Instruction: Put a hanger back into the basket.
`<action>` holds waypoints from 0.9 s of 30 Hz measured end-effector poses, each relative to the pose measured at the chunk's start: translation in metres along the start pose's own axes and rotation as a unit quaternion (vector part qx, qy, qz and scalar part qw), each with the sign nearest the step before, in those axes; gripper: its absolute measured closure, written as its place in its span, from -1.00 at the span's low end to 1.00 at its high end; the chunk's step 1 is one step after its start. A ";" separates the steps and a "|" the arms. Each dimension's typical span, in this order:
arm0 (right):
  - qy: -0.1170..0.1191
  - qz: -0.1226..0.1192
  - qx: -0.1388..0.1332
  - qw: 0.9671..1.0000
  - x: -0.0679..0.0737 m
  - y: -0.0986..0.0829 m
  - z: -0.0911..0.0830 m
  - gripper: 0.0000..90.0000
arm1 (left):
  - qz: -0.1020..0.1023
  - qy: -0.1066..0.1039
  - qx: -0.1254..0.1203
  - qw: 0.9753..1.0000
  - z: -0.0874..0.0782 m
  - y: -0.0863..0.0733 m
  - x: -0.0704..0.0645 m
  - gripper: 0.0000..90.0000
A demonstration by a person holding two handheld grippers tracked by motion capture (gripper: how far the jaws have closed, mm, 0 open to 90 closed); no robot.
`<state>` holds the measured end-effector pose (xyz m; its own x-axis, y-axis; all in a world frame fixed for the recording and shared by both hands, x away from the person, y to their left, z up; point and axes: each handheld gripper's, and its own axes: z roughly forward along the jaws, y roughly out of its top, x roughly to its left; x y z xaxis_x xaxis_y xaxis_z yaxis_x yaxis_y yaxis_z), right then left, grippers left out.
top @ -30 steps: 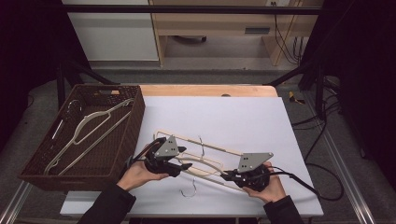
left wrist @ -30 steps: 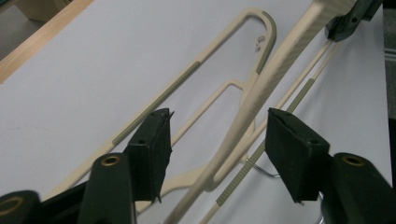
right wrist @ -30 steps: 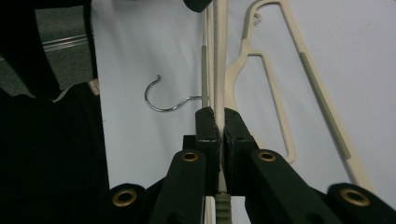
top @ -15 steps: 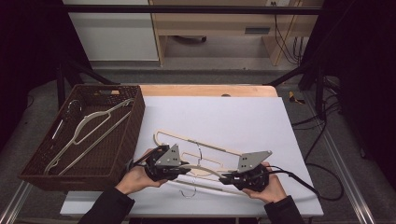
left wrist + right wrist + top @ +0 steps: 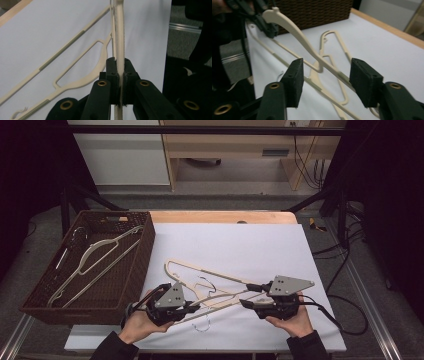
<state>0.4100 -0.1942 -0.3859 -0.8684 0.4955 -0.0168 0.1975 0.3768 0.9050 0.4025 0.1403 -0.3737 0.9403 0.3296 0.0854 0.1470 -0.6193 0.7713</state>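
Note:
My left gripper [image 5: 194,308] is at the table's front left, shut on one end of a cream plastic hanger [image 5: 220,299]. In the left gripper view the hanger's bar [image 5: 119,50] runs straight up from between the closed jaws. This hanger slants across to my right gripper [image 5: 248,295], which stands open around its other arm. In the right gripper view the hanger [image 5: 294,32] passes between the wide-apart pads [image 5: 294,80] without touching them. A second cream hanger [image 5: 200,269] lies flat on the white table just beyond.
A dark wicker basket [image 5: 145,250] stands at the left edge of the table and holds two or three pale hangers [image 5: 95,257]. A thin wire hook [image 5: 201,327] lies near the front edge. A wooden strip [image 5: 225,216] borders the far side.
My left gripper has pulled back toward the front edge with the hanger end in it. The right gripper has hardly moved.

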 end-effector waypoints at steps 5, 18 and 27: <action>-0.034 0.046 -0.029 0.998 -0.011 -0.004 -0.012 -0.22 | -0.024 0.040 -0.015 0.999 -0.015 0.012 0.001 0.92; -0.098 0.099 -0.061 0.988 -0.030 -0.018 -0.031 -0.51 | -0.036 0.094 -0.040 0.994 -0.098 0.044 0.038 0.92; -0.120 0.103 -0.050 0.986 -0.032 -0.021 -0.031 -0.62 | -0.053 0.149 -0.032 0.987 -0.150 0.036 0.068 0.92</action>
<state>0.4198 -0.2427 -0.3910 -0.6796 0.7290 0.0822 0.3025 0.1763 0.9367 0.4258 0.2472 -0.2461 0.7875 0.5906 0.1763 0.2105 -0.5266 0.8236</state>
